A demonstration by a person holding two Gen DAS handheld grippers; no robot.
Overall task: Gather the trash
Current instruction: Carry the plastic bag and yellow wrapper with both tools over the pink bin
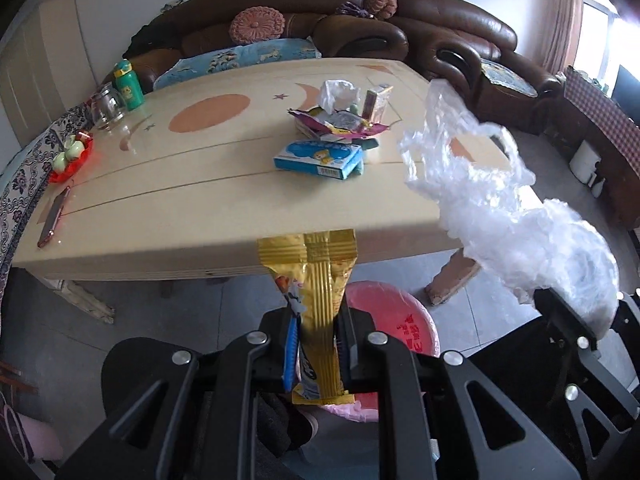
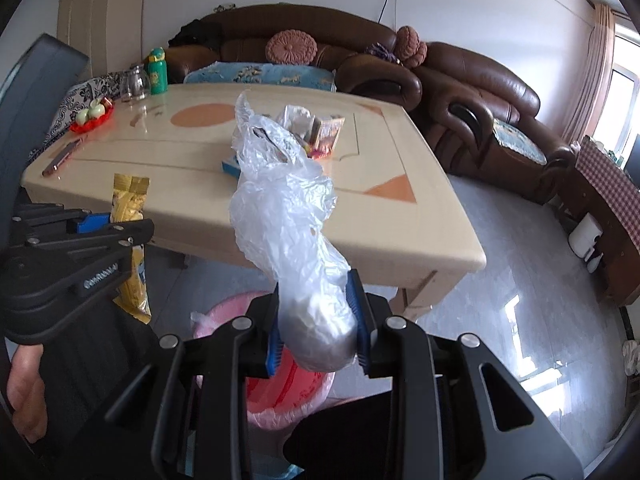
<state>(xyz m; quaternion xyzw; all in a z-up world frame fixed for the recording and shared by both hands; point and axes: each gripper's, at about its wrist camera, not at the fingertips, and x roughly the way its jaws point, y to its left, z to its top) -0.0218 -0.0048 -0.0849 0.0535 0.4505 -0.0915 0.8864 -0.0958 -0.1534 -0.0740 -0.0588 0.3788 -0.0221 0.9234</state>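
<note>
My left gripper (image 1: 318, 344) is shut on a gold snack wrapper (image 1: 318, 280), held upright in front of the table edge, above a pink trash bin (image 1: 388, 320). My right gripper (image 2: 318, 320) is shut on a crumpled clear plastic bag (image 2: 280, 200), held over the same bin (image 2: 288, 396). The bag also shows at the right of the left wrist view (image 1: 480, 184); the wrapper (image 2: 130, 200) and left gripper (image 2: 116, 228) show at the left of the right wrist view. More trash lies on the beige table (image 1: 180, 200): a blue box (image 1: 318, 158), a pink wrapper pile (image 1: 340, 124), a small carton (image 1: 376, 102).
On the table's left side stand a green bottle (image 1: 128, 84), a glass jar (image 1: 106, 106), a red fruit dish (image 1: 72, 156) and a phone (image 1: 54, 218). A brown leather sofa (image 1: 440, 28) runs behind the table. A dark cabinet (image 2: 608, 208) stands at the right.
</note>
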